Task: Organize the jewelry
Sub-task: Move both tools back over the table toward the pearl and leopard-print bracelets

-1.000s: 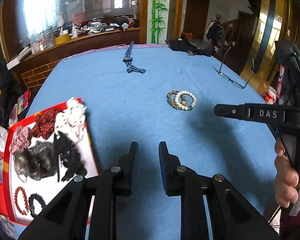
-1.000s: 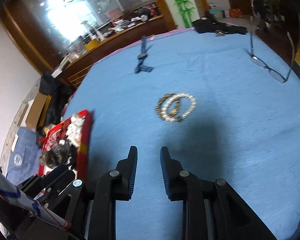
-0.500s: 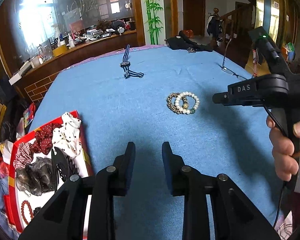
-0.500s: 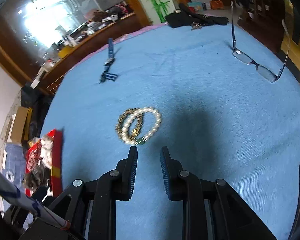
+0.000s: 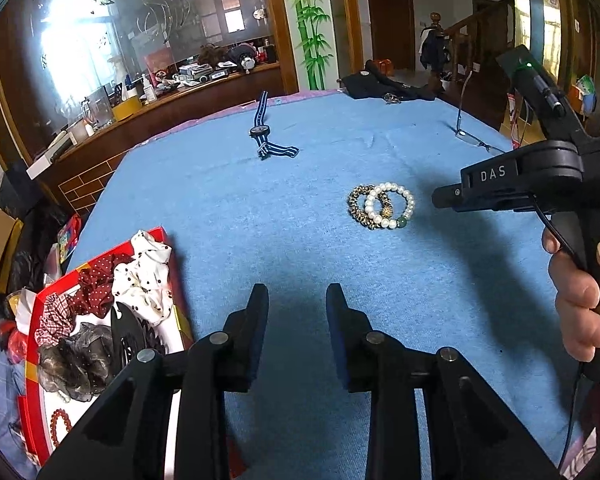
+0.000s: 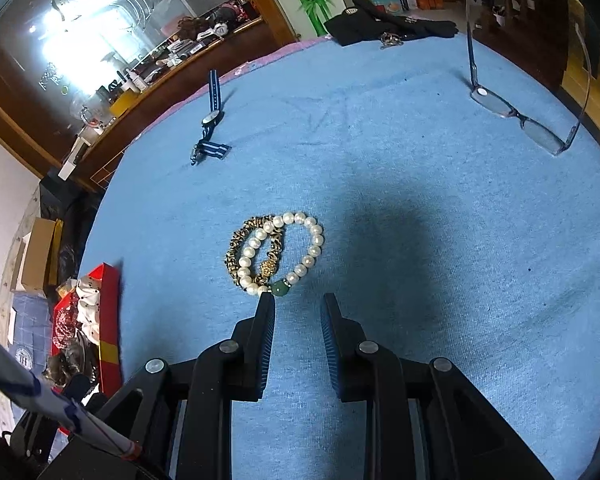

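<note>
A white pearl bracelet [image 6: 314, 240] with a green bead lies overlapping a gold-and-black bracelet [image 6: 236, 246] on the blue tablecloth [image 6: 420, 240]. Both also show in the left wrist view: pearl bracelet [image 5: 408, 202], gold-and-black bracelet [image 5: 354, 206]. My right gripper [image 6: 298, 302] is open and empty, its left fingertip just short of the green bead. My left gripper [image 5: 297, 294] is open and empty over bare cloth near the front. A red tray [image 5: 34, 360] at the left holds scrunchies, a black hair clip and a red bead bracelet.
A blue striped watch [image 5: 262, 132] lies at the far middle of the table. Eyeglasses [image 6: 516, 112] sit at the right edge. A black pouch with keys [image 6: 380, 28] lies at the far edge. The red tray's wall [image 6: 110, 312] is left of my right gripper.
My right gripper has moved forward and down toward the two bracelets. My left gripper has pulled back and turned slightly right, and its jaws have opened a little wider.
</note>
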A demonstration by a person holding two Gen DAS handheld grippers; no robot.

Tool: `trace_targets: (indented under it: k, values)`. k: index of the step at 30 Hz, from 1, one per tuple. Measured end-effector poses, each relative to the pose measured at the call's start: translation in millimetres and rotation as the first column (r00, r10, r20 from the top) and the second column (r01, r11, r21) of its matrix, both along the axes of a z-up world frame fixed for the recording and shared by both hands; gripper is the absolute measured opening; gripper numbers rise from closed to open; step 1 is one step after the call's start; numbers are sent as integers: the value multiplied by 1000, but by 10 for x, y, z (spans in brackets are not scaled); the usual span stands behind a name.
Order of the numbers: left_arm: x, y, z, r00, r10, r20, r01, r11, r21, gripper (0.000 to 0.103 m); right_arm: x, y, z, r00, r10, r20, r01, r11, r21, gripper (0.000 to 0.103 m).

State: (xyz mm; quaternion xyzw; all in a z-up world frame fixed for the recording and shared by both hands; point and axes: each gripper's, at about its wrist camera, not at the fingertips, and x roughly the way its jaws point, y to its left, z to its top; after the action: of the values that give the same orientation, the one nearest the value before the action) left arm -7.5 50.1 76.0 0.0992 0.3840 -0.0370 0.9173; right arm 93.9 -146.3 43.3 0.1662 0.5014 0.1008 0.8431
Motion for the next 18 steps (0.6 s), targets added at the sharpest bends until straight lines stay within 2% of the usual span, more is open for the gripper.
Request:
trace_targets:
  k: [8,18]
  values:
    - [-55,2,24,999,7,42,-9,999,38,30,99,35,-35,1000,-19,-24,19,999,-30,25]
    - [-209,93,116,994,28,103,-33,998,50,32,-278,408,293,995,78,65,-76,997,-30,25]
